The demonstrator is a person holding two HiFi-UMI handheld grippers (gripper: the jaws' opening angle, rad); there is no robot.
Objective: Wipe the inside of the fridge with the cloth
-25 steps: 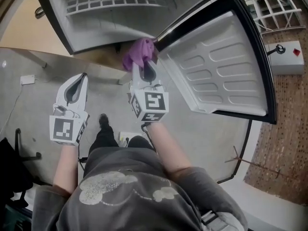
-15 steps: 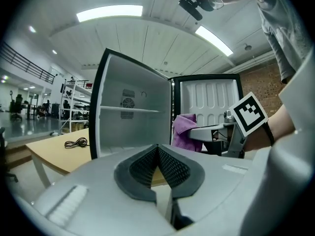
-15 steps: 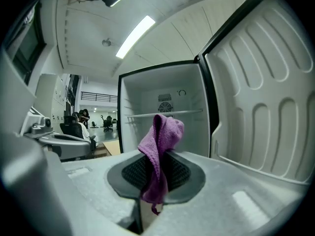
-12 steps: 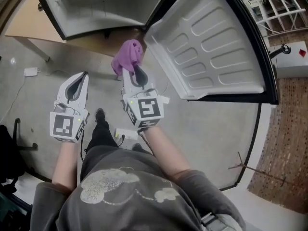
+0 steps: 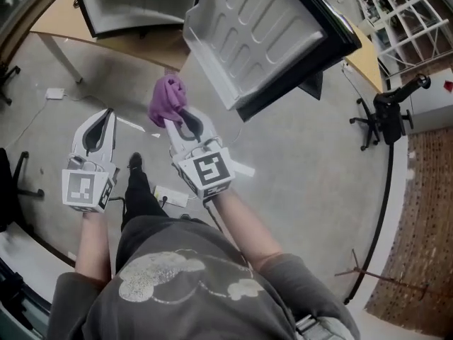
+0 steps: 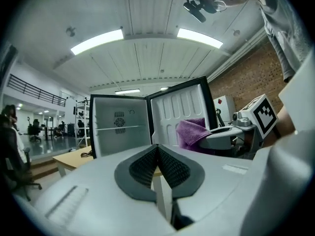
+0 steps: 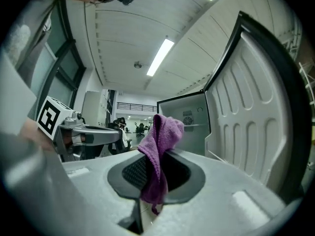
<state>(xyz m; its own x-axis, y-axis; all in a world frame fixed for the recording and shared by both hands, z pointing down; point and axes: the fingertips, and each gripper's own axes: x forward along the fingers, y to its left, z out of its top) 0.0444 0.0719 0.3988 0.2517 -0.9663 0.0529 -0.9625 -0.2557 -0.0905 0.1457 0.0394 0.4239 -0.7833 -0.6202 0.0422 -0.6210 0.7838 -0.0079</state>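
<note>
A small fridge (image 5: pixel 134 6) stands on a wooden table at the top of the head view, its white-lined door (image 5: pixel 248 34) swung wide to the right. My right gripper (image 5: pixel 180 117) is shut on a purple cloth (image 5: pixel 167 99), held out over the floor in front of the fridge and clear of it. In the right gripper view the cloth (image 7: pixel 160 156) hangs pinched between the dark pads, with the open fridge (image 7: pixel 189 124) beyond. My left gripper (image 5: pixel 101 119) is shut and empty, to the left of the right one. The left gripper view shows the fridge's white inside (image 6: pixel 120 132).
The wooden table (image 5: pixel 106 41) under the fridge has a white leg (image 5: pixel 53 55). A power strip (image 5: pixel 170 195) and a cable lie on the grey floor. An office chair (image 5: pixel 386 112) stands at the right, near white shelving (image 5: pixel 396 13). A black rail (image 5: pixel 386 211) curves by a brown carpet.
Both grippers have drawn back from the fridge toward the person. The cloth, which was at the fridge's lower edge, now hangs over the floor. The view has backed away and swung.
</note>
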